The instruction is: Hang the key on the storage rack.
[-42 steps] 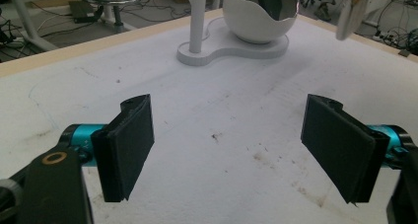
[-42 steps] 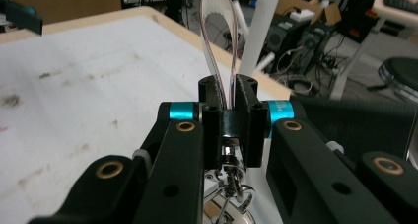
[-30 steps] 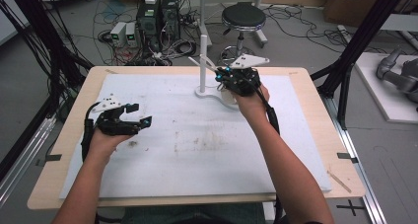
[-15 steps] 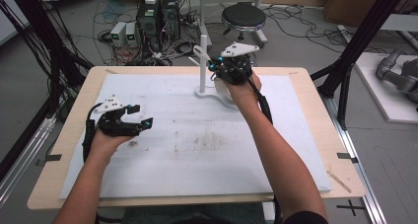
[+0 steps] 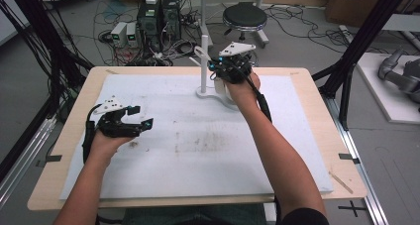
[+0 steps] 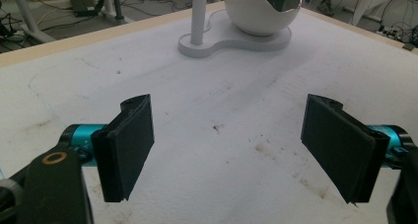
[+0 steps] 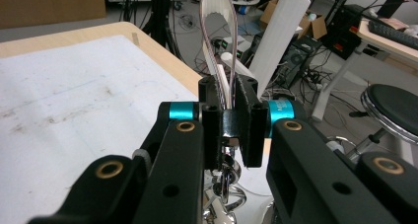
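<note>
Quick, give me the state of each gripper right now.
Left gripper: open, holding nothing, above the white mat.
Right gripper: shut on a white loop by the stand.

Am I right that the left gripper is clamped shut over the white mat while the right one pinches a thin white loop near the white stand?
Not quite. The left gripper is open: the left gripper view shows its two black jaws wide apart over the white mat. The rest holds: the right gripper is shut on the thin white loop beside the white stand.
</note>
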